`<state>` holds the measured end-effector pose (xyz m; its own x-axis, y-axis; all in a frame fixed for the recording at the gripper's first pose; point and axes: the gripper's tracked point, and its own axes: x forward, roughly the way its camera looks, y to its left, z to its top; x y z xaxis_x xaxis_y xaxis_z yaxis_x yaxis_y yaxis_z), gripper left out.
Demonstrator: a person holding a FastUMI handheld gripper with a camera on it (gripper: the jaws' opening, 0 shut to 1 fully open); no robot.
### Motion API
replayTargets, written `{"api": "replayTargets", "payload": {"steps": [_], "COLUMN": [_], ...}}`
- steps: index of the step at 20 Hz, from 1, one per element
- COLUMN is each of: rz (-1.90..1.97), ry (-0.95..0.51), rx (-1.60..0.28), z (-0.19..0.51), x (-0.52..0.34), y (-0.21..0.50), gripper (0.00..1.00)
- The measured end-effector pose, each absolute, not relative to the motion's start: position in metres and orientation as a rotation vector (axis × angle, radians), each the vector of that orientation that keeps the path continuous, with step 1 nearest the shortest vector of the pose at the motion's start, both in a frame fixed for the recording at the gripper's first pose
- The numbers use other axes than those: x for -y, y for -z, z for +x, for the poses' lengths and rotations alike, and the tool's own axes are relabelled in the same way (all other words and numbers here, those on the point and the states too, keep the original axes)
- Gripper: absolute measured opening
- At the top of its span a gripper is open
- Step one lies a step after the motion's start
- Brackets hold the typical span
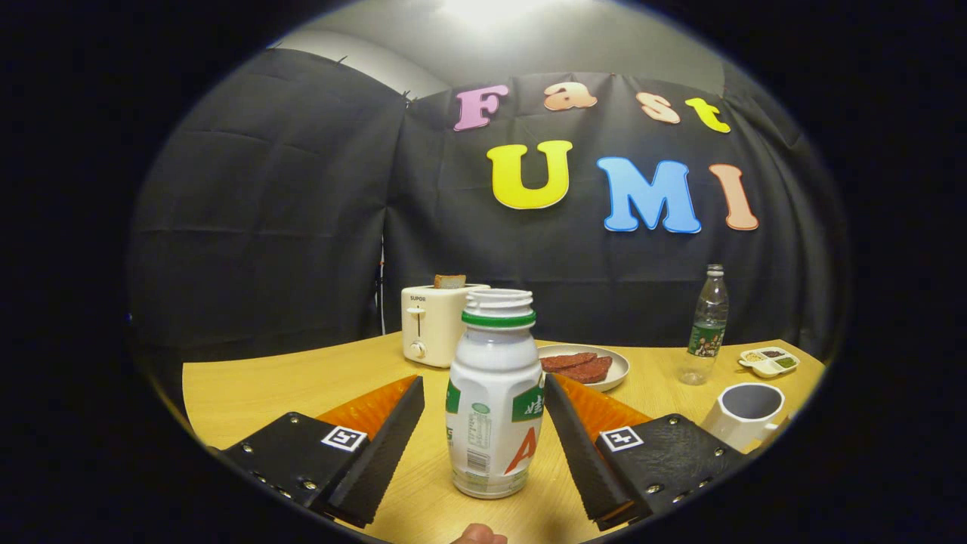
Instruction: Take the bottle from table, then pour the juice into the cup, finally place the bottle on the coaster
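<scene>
A white juice bottle (pixel 495 393) with a green neck ring and no cap stands upright on the wooden table (pixel 287 378), right between my two fingers. My gripper (pixel 483 393) is open: a gap shows on each side of the bottle, wider on the left, and the right finger (pixel 578 446) stands close to its side. A white cup (pixel 748 412) sits to the right, just beyond the right finger. No coaster can be made out.
Behind the bottle a white toaster (pixel 434 321) holds a slice of bread. A plate (pixel 585 366) with dark red slices lies beyond the right finger. A clear plastic bottle (pixel 706 325) and a small sauce dish (pixel 770 361) stand at the far right. A fingertip (pixel 480 535) shows below the bottle.
</scene>
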<state>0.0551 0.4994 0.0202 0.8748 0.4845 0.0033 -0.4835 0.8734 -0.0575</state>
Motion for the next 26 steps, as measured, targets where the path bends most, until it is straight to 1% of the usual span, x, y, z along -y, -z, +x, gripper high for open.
{"api": "replayTargets", "payload": {"steps": [3, 4, 5, 6, 10, 15, 26], "rz": [-0.065, -0.069, -0.070, -0.056, -0.001, 0.118, 0.482], "ry": [-0.505, -0.495, -0.492, -0.500, -0.428, -0.344, -0.321], "rx": [0.011, 0.009, -0.002, -0.003, -0.009, -0.048, -0.046], "z": [0.062, 0.064, 0.065, 0.063, 0.064, 0.064, 0.068], "x": [-0.505, -0.503, -0.503, -0.504, -0.490, -0.481, -0.452], "y": [-0.016, -0.016, -0.013, -0.013, -0.013, -0.015, -0.044], "gripper": [0.96, 0.94, 0.90, 0.74, 0.67, 0.66, 0.66]}}
